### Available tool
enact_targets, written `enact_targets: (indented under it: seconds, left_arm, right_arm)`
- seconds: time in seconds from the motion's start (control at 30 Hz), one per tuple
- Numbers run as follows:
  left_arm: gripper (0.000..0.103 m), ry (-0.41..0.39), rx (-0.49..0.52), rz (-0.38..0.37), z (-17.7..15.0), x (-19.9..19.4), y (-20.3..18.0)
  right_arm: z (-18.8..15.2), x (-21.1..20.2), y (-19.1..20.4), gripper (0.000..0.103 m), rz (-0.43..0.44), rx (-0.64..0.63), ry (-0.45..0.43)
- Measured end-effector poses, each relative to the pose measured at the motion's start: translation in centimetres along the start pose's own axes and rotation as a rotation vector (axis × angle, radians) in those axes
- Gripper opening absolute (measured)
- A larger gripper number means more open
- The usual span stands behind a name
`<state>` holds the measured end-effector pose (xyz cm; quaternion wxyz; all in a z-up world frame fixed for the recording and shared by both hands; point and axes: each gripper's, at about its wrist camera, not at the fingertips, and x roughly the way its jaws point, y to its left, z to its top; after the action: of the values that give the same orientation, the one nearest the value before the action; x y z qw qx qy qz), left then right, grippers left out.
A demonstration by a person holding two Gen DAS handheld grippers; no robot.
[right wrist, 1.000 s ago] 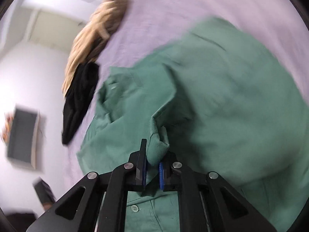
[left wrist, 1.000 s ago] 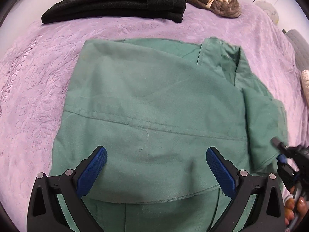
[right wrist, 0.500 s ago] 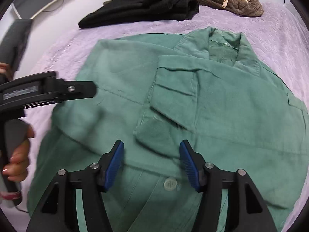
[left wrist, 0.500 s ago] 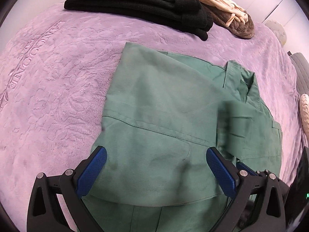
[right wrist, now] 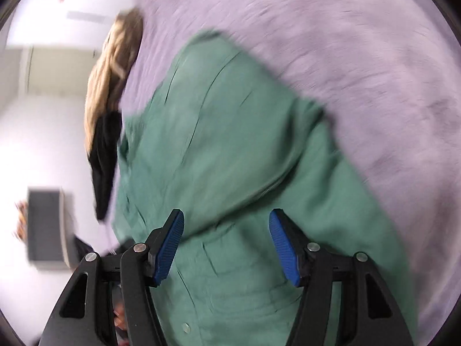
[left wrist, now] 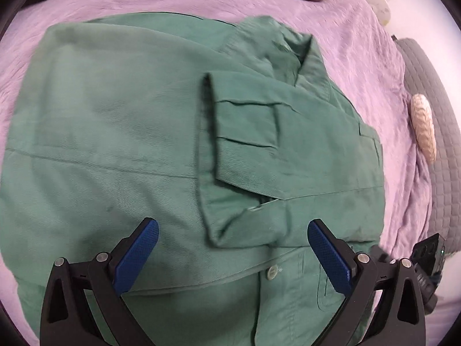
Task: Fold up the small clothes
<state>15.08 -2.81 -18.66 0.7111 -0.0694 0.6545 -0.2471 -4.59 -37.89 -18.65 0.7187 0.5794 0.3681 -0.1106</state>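
On purple blanket (left wrist: pixel 360 43), green shirt (left wrist: pixel 115 121), collar upward, both tools spread.

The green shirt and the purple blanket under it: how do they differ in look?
The green shirt is smooth woven cloth with seams, a collar and a button; the purple blanket is plush, with an embossed pattern. The shirt lies folded in layers, a sleeve laid across it; the blanket spreads out beneath it. Both are soft fabric.

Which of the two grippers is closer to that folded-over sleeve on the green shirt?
Left. The left gripper hovers open right over the folded sleeve, whose cuff end lies between its fingers. The right gripper, also open, hovers over the shirt, sleeve out of its view.
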Motion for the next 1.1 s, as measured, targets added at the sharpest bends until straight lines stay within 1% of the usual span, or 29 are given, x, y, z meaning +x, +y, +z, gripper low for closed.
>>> enact_targets:
  seconds: [0.1, 0.13, 0.17, 0.2, 0.23, 0.27, 0.3, 0.33, 0.4, 0.43, 0.5, 0.57, 0.63, 0.67, 0.7, 0.73, 0.77, 0.8, 0.83, 0.87, 0.9, 0.97, 1.03, 1.1]
  left_arm:
    - [0.103, 0.001, 0.010, -0.017, 0.6, 0.6, -1.5]
    - [0.100, 0.001, 0.005, -0.032, 0.8, 0.7, -1.8]
    - [0.088, -0.002, 0.001, -0.037, 1.0, 0.8, -2.0]
    - [0.078, -0.007, 0.003, -0.024, 1.0, 0.8, -2.2]
    - [0.045, -0.006, 0.009, -0.003, 1.1, 0.9, -2.3]
    - [0.012, 0.004, 0.010, 0.001, 1.2, 1.0, -2.2]
    - [0.011, 0.019, -0.005, -0.022, 1.2, 0.9, -1.7]
    - [0.011, 0.010, -0.028, -0.059, 1.3, 0.3, -1.2]
    - [0.011, -0.026, -0.021, -0.106, 1.1, -1.2, -0.8]
    - [0.011, -0.045, -0.005, -0.111, 1.0, -2.0, -0.7]
    - [0.011, -0.051, 0.021, -0.095, 0.5, -2.7, -0.4]
    - [0.011, -0.025, 0.035, -0.072, 0.1, -2.0, 0.2]
    - [0.014, 0.011, 0.050, -0.029, -0.2, -0.6, 0.8]
    - [0.016, 0.013, 0.061, -0.011, -0.4, -0.2, 1.1]
    - [0.016, 0.007, 0.066, -0.017, -0.4, -0.3, 1.3]
    - [0.021, 0.005, 0.064, -0.013, -0.4, -0.6, 1.5]
    - [0.032, -0.003, 0.066, 0.018, -0.4, -1.1, 1.7]
    - [0.040, -0.019, 0.073, 0.069, -0.5, -1.7, 1.8]
    - [0.064, -0.044, 0.085, 0.148, -0.4, -2.6, 1.9]
    - [0.074, -0.071, 0.096, 0.202, -0.4, -3.5, 2.1]
    - [0.074, -0.096, 0.108, 0.233, -0.4, -4.3, 2.4]
    - [0.074, -0.109, 0.119, 0.241, -0.2, -5.7, 3.1]
    - [0.074, -0.131, 0.120, 0.253, 0.4, -6.6, 3.1]
    - [0.074, -0.154, 0.129, 0.262, 1.1, -6.6, 2.5]
  right_arm:
    - [1.4, 0.0, -1.4, 0.066, 0.062, 0.091, -0.051]
    - [1.8, 0.2, -1.7, 0.066, 0.076, 0.116, -0.057]
    - [2.2, 0.1, -1.9, 0.062, 0.086, 0.129, -0.055]
    - [2.6, -0.3, -2.0, 0.050, 0.086, 0.128, -0.054]
    - [3.1, -0.3, -1.6, 0.004, 0.081, 0.111, -0.043]
    - [3.2, -0.4, -1.2, 0.005, 0.077, 0.094, -0.038]
    - [3.2, -0.9, -1.0, 0.005, 0.088, 0.073, -0.039]
    - [2.9, -1.0, -0.3, 0.005, 0.092, 0.044, -0.035]
    - [2.3, -1.0, 0.4, 0.005, 0.070, -0.007, -0.022]
    - [2.0, -0.6, 0.3, 0.005, 0.050, -0.023, -0.011]
    - [1.6, 0.3, -0.4, 0.005, -0.028, -0.052, 0.007]
    - [1.5, 1.3, -1.2, 0.006, -0.082, -0.070, 0.013]
    - [1.5, 1.8, -1.7, 0.005, -0.087, -0.058, 0.013]
    - [1.5, 1.6, -1.8, 0.006, -0.089, -0.051, 0.011]
    - [1.4, 1.2, -1.8, 0.010, -0.094, -0.050, 0.013]
    - [1.4, 0.7, -1.7, 0.017, -0.107, -0.053, 0.023]
    - [1.3, 0.0, -1.7, 0.025, -0.120, -0.062, 0.030]
    - [1.2, -0.8, -1.5, 0.029, -0.132, -0.077, 0.033]
    - [1.1, -1.9, -1.0, 0.039, -0.128, -0.101, 0.028]
    - [1.0, -2.9, -0.5, 0.046, -0.113, -0.128, 0.014]
    - [1.1, -3.8, 0.1, 0.049, -0.100, -0.159, -0.007]
    - [2.4, -4.7, 1.3, 0.050, -0.096, -0.201, -0.052]
    - [4.9, -4.1, 1.9, 0.051, -0.095, -0.197, -0.072]
    - [7.4, -2.5, 2.1, 0.051, -0.083, -0.180, -0.069]
